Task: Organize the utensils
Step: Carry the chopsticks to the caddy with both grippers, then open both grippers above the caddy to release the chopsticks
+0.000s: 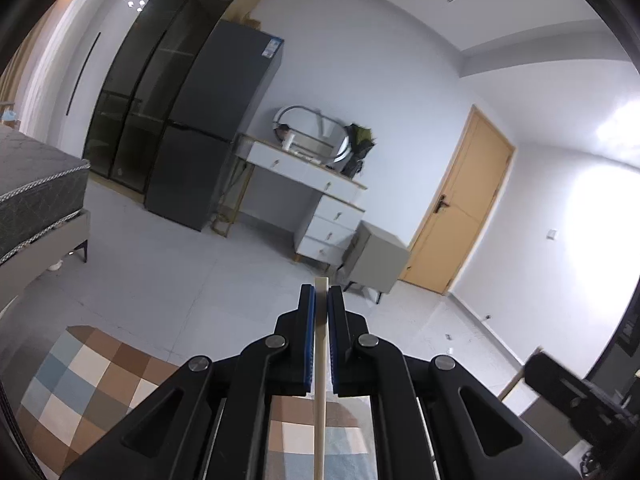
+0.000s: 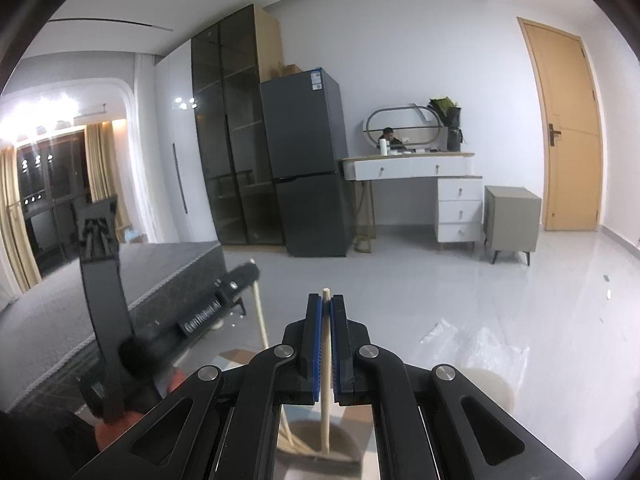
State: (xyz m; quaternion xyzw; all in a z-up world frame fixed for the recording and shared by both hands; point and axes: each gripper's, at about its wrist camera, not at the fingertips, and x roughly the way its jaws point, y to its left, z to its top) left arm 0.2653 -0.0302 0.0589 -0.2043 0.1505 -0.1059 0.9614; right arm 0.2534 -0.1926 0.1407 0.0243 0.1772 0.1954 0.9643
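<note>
My left gripper [image 1: 321, 295] is shut on a pale wooden chopstick [image 1: 320, 380] that runs upright between its blue pads, its top just past the fingertips. My right gripper [image 2: 325, 304] is shut on a second wooden chopstick [image 2: 326, 356], whose lower end hangs over a round cup [image 2: 320, 444] with other sticks leaning in it. In the right wrist view the left gripper [image 2: 244, 276] appears at the left, held by a hand, with its chopstick [image 2: 260, 316] hanging down from it. Both grippers point across the room, slightly downward.
A checkered cloth [image 1: 88, 376] lies below the left gripper. A bed [image 2: 60, 312] stands at the left, a grey fridge [image 2: 308, 160] and white dresser [image 2: 440, 184] at the far wall, a grey cabinet [image 2: 510, 216] and a wooden door [image 2: 568, 128] to the right. Clear plastic wrap [image 2: 488, 344] lies on the floor.
</note>
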